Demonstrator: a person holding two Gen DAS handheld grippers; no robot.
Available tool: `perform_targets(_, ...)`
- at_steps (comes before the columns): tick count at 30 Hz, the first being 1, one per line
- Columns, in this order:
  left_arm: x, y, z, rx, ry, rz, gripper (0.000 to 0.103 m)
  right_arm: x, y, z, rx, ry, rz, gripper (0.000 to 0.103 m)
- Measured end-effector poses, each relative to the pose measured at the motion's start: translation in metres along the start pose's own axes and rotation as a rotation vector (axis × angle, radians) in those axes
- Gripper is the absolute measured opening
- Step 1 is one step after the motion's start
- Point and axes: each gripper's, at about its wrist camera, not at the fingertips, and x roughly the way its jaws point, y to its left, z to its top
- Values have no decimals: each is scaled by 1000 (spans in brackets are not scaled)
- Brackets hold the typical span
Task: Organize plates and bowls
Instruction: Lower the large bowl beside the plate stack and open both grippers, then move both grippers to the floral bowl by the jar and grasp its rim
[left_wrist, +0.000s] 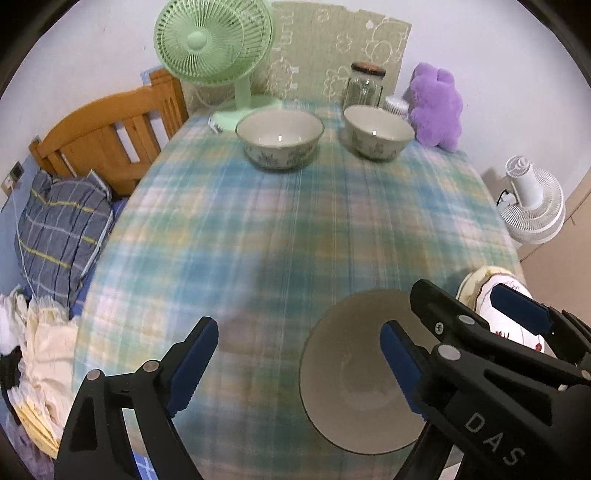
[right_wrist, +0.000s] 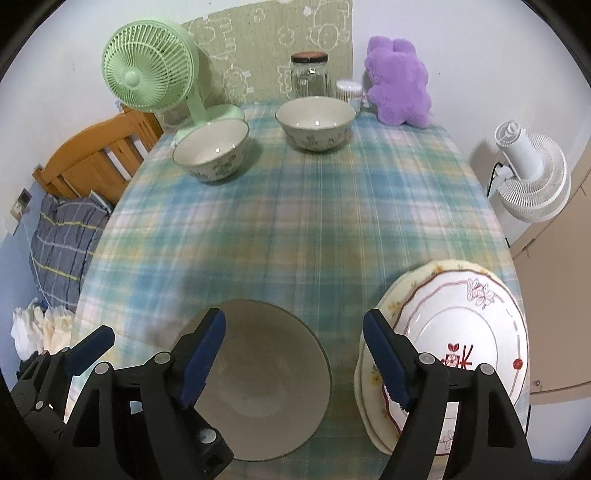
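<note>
A plain grey-rimmed bowl stands upright near the front edge of the plaid tablecloth. My left gripper is open, its right pad hanging over the bowl's inside and its left pad over the cloth. My right gripper is open too, with its left pad above the bowl and its right pad at the rim of a stack of flowered plates. Neither gripper presses on anything. Two patterned bowls stand apart at the far end.
At the back stand a green fan, a glass jar, a small white tub and a purple plush toy. A white fan is off the right edge. A wooden headboard and pillow lie left.
</note>
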Motion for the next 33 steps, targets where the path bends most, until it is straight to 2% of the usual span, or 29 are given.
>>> perform_targets(8, -14, 17, 36, 28, -84, -8, 90, -17, 22, 29, -14, -73, -14, 80)
perform_targets(14, -11, 24, 68, 8, -112, -5, 88, -17, 36, 61, -36, -112, -20, 79)
perform_targets(22, 8, 21, 119, -39, -149, 65, 83, 4, 44, 118, -104, -135, 40, 79)
perform_targets(28, 39, 21, 155, -71, -146, 113, 74, 40, 46, 160, -138, -131, 90, 79)
perform_targets(33, 68, 28, 179, -94, -140, 174, 60, 73, 49, 188, -148, -118, 121, 76)
